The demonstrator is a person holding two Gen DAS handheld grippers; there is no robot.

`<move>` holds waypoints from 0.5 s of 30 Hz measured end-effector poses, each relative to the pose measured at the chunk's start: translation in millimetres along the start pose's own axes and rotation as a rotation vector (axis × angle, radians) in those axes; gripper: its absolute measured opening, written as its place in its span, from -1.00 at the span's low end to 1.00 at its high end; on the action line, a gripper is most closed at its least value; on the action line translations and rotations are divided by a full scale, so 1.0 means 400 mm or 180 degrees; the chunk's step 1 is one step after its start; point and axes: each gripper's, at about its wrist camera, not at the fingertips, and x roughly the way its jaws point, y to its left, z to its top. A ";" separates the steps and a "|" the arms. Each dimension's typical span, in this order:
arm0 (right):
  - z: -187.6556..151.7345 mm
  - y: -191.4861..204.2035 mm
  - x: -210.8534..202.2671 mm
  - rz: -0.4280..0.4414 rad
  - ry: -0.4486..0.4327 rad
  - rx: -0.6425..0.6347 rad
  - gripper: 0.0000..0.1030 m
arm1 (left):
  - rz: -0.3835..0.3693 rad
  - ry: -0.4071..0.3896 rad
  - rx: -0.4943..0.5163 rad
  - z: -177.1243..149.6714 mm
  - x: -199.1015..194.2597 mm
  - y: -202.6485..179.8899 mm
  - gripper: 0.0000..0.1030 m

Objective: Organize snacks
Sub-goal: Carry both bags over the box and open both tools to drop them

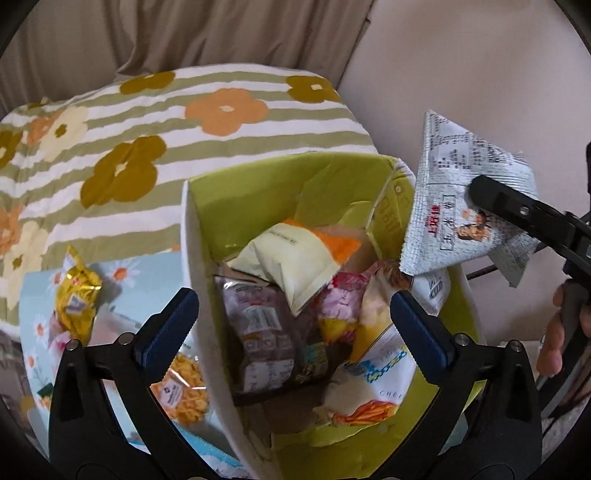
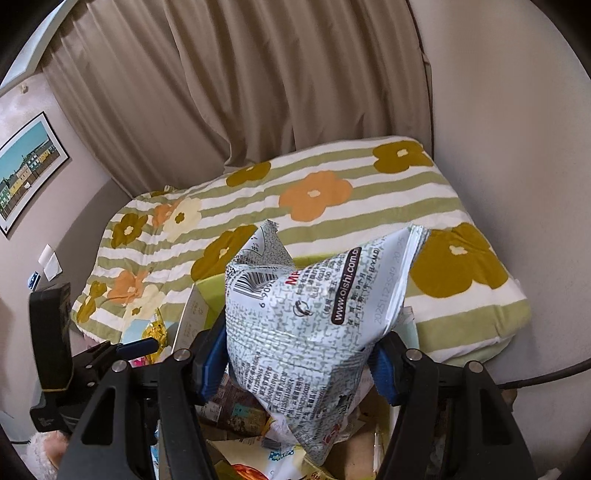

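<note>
Snack bag (image 2: 314, 332) – tilted, long axis diagonal | right tool (image 2: 295, 369) clamps it

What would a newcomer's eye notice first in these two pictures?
First, the grey-white crinkled snack bag, clamped in the right gripper above the box. Next, the lime-green cardboard box, full of snack packets, below the open left gripper. Behind lies the green-striped flowered quilt.

The left wrist view looks steeply down, close, into the green box (image 1: 280, 177) at frame centre. The right wrist view looks less steeply, its lower middle filled by a grey packet (image 2: 314, 332). Both share the bed (image 2: 332, 177), curtain (image 1: 184, 33), packet and, seemingly, the box.
</note>
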 end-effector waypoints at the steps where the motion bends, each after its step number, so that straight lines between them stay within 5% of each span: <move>1: 0.003 0.002 0.007 -0.0016 0.0013 -0.0015 0.18 | 0.0018 -0.0010 -0.0010 -0.007 -0.007 0.010 0.99; 7: 0.037 0.014 0.033 0.0020 -0.0009 -0.0011 0.24 | 0.0005 -0.0029 -0.0111 -0.026 -0.031 0.055 0.99; 11: 0.043 0.035 0.023 -0.0138 -0.0210 -0.0113 0.89 | 0.0000 -0.0057 -0.0182 -0.039 -0.051 0.078 0.99; 15: 0.028 0.043 -0.005 -0.0162 -0.0342 -0.0166 0.92 | 0.0041 -0.0083 -0.0200 -0.057 -0.075 0.085 0.99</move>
